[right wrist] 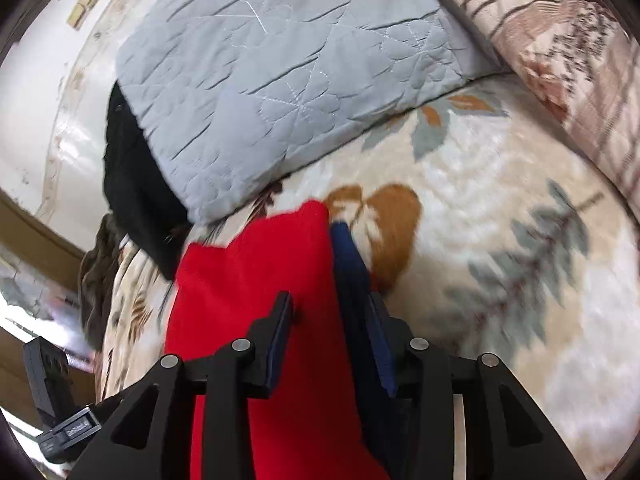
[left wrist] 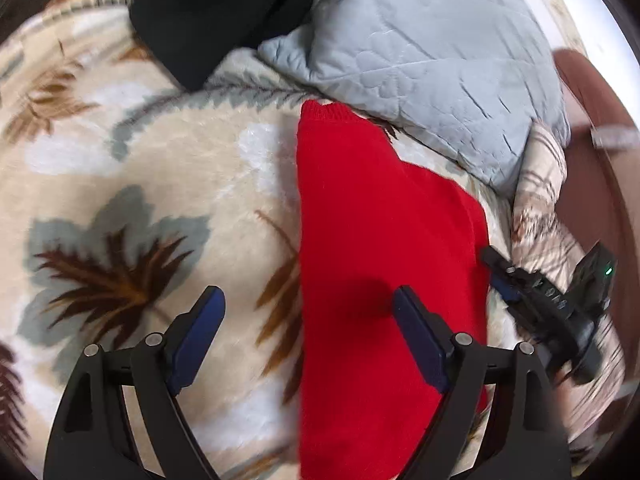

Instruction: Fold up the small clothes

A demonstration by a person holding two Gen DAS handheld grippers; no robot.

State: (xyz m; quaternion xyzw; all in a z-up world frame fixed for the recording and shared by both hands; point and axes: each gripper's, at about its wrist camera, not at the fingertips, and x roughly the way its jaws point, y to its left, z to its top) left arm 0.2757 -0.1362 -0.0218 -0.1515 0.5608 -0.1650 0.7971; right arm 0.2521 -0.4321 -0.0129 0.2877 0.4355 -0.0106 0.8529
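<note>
The leaf-patterned blanket (left wrist: 132,184) fills most of both views. On it lies the red garment (left wrist: 380,240), a tall strip down the centre-right of my left view and the lower centre of my right view, its top end near the grey quilted pillow (left wrist: 420,60) at the top.

My left gripper (left wrist: 308,312) stands wide, released, one finger over the blanket and the other over the red cloth, gripping nothing. My right gripper (right wrist: 320,280) straddles the garment's right edge with the cloth between the fingers. They stand parted, and I cannot tell for certain whether the pads press on the knit; I judge the hold to be loose.

To do this fold well, I would let the edge drop flat, line it up with the far side before letting go fully, and use my left gripper to smooth the body so that no ridge stays.

The garment's lower end is cut off by the frame and hidden behind my own fingers, so I cannot say how many layers lie there. Both views are blurred. A dark cloth (left wrist: 208,12) at the upper left is too dim to identify.
</note>
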